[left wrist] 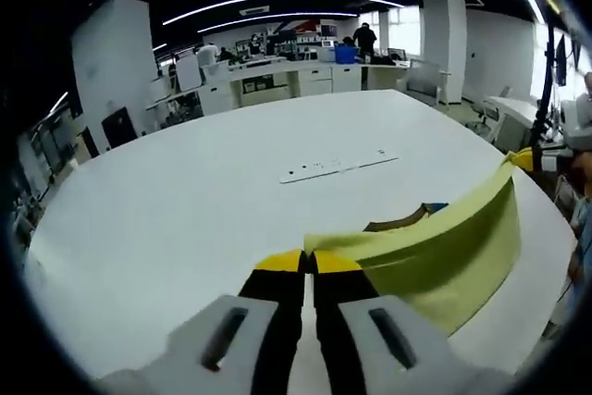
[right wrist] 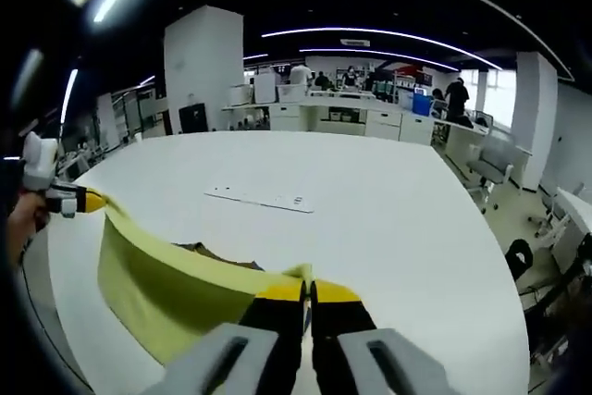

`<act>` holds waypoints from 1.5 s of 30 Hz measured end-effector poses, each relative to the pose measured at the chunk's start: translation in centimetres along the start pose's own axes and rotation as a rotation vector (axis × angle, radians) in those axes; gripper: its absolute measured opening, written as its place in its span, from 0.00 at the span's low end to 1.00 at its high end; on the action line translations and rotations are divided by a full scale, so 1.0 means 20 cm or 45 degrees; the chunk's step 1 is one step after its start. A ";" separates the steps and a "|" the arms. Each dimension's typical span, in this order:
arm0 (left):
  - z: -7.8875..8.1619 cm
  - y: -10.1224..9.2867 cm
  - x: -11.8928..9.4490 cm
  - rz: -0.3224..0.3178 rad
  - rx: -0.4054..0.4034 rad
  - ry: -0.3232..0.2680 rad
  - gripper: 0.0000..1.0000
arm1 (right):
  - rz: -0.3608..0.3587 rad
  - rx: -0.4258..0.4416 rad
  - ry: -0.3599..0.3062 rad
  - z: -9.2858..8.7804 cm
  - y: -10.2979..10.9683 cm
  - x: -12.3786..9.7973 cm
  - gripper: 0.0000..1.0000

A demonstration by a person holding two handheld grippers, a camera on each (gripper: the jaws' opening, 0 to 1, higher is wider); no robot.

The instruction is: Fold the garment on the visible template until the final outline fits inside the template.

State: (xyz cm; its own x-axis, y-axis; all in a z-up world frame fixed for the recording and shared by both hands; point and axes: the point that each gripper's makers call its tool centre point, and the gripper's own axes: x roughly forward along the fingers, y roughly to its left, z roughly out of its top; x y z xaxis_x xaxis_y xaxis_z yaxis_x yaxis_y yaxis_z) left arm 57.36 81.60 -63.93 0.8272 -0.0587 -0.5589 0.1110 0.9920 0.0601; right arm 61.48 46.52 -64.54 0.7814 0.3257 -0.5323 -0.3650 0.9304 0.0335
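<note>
Both grippers, left (left wrist: 308, 263) and right (right wrist: 308, 291), were closed on the yellow garment (left wrist: 435, 252), stretched above the table (left wrist: 185, 201); next it probably needed laying flat.

The garment (left wrist: 444, 247) is plain pale yellow-green with no print, its hanging face a shade darker olive-yellow. A brown patch with a touch of blue (left wrist: 407, 219) shows behind its edge. Each gripper (left wrist: 308, 264) has black jaws tipped bright yellow on a light grey body. The worktop (left wrist: 185, 201) is plain white, and a white strip (left wrist: 338, 166) with small dark marks lies on it.
</note>
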 end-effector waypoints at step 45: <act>-0.38 0.04 0.50 -0.029 -0.284 0.107 0.02 | -0.015 0.234 0.231 -0.42 -0.07 0.46 0.00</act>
State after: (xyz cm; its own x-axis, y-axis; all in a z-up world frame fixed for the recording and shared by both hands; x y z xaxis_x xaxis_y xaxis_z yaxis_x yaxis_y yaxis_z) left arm 61.65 82.60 -75.75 0.7760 -0.0811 -0.6255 -0.0032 0.9912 -0.1325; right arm 64.94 46.71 -76.47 0.6756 0.2946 -0.6758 -0.2453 0.9543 0.1707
